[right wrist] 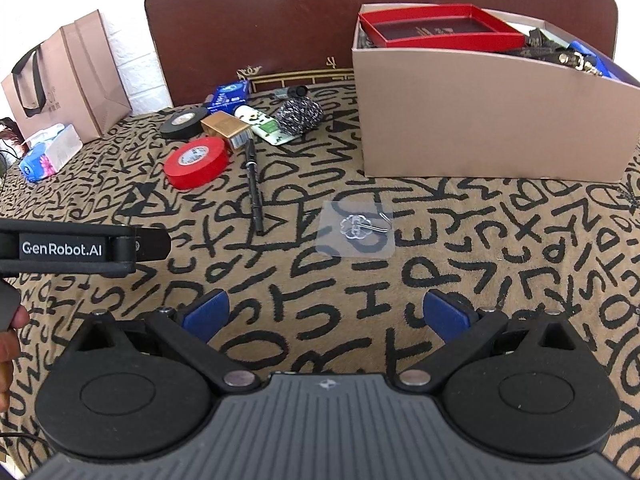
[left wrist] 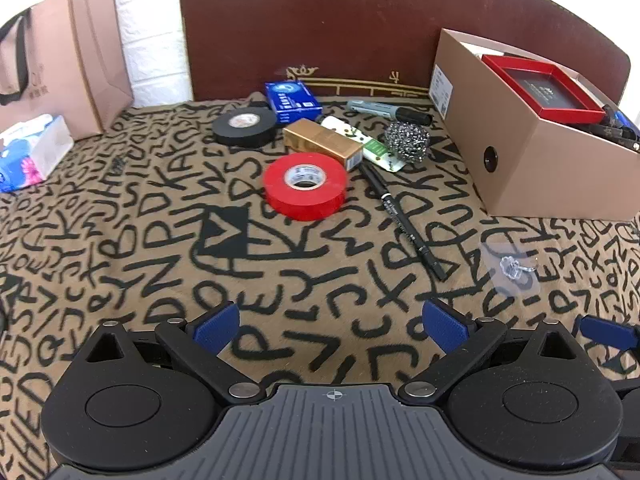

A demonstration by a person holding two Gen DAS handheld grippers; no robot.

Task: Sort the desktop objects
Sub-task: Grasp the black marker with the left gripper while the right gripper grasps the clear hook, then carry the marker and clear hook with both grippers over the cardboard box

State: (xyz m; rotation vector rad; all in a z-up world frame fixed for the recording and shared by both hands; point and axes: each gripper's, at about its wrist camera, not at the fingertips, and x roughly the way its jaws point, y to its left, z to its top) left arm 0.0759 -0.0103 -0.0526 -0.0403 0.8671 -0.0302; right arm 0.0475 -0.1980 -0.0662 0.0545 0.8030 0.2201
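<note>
1. Cloth [left wrist: 120,208]: showing tan w/ black letter print.
2. Tape rolls: one showing red [left wrist: 305,186], one black [left wrist: 245,125].
3. Storage box [right wrist: 480,116]: showing beige; inner tray [right wrist: 440,26] red.
4. Small carton [left wrist: 293,101]: showing blue.
5. Gripper pads [right wrist: 206,314]: showing blue.

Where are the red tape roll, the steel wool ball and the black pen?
red tape roll [left wrist: 305,191], left wrist view, its upper face.
steel wool ball [left wrist: 407,139], left wrist view, its middle.
black pen [right wrist: 254,192], right wrist view, mid-barrel.

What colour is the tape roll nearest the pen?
Red, clearest in the left wrist view.
</note>
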